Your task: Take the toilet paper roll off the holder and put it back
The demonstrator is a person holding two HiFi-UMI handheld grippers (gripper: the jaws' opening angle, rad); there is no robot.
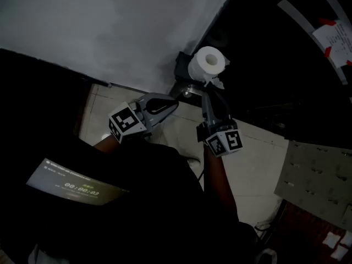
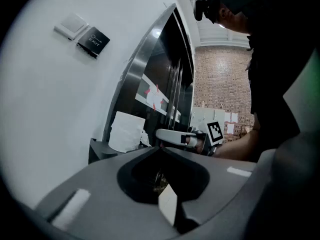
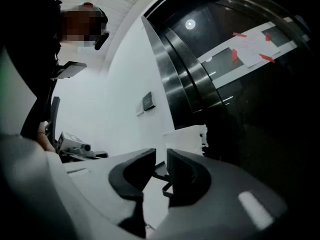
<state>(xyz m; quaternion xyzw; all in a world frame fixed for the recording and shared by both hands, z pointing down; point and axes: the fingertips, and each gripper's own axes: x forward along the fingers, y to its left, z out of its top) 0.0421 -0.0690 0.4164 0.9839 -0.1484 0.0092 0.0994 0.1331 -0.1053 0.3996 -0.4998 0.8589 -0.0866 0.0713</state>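
Your left gripper (image 1: pixel 174 103) and right gripper (image 1: pixel 208 92) fingers are pressed together near the toilet paper roll (image 1: pixel 208 62); unspread, you'll likely just shove it.

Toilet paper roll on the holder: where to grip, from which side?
Pinch the toilet paper roll across its curved sides, probably coming level from the room side: its core hole faces up, and the wall and holder block the back.

The toilet paper roll (image 1: pixel 208 62) is soft matt paper, its holder (image 1: pixel 183 70) seemingly dark metal, the wall (image 1: pixel 110 32) smooth and matt.
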